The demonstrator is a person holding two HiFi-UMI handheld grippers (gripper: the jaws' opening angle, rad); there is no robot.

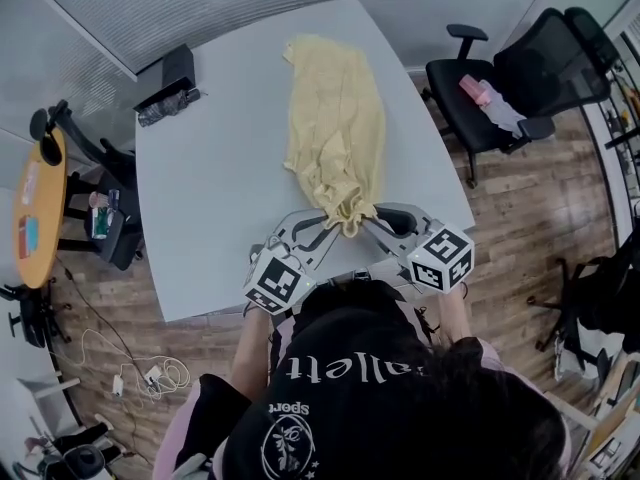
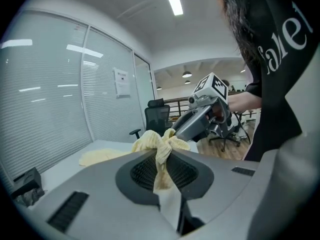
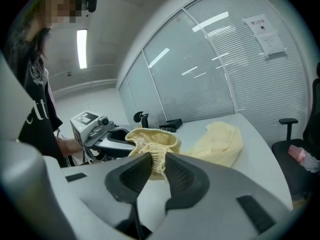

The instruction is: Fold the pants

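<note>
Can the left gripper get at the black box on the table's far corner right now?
Probably not: the left gripper is shut on the yellow pants, and the black box sits far across the table.

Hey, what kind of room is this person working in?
Most likely an office meeting room: a large pale grey table, a black mesh swivel chair beside it, and glass partition walls with slatted blinds.
</note>
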